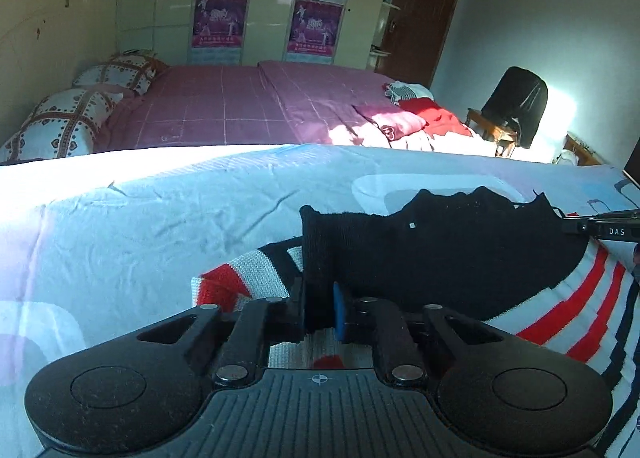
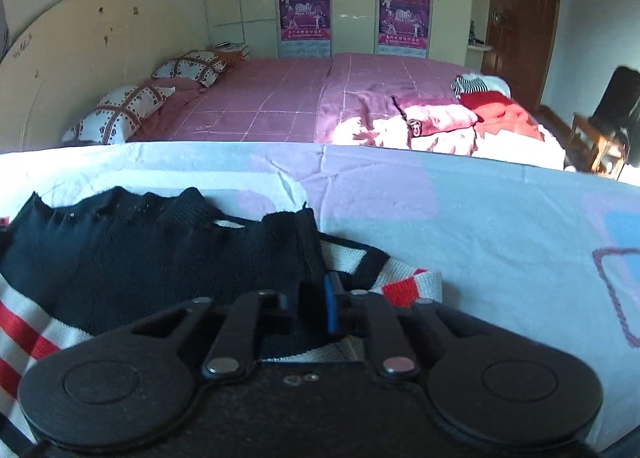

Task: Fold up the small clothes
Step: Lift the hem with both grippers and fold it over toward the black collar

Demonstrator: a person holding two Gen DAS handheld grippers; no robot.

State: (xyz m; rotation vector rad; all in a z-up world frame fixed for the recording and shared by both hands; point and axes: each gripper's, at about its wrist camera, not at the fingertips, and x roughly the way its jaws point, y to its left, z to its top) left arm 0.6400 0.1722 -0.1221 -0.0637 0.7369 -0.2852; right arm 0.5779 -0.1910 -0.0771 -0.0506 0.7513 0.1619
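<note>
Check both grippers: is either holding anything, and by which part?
Both hold the striped knit sweater. The left gripper pinches the left corner of its folded-over black band; the right gripper pinches the right corner.

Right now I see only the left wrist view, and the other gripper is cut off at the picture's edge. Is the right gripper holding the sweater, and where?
Observer: Yes. The right gripper is shut on a black fold of the sweater, at the garment's right end.
Operator: What lies to the right of that gripper?
Observer: A white sleeve end with a red block on it, lying on the bedsheet.
</note>
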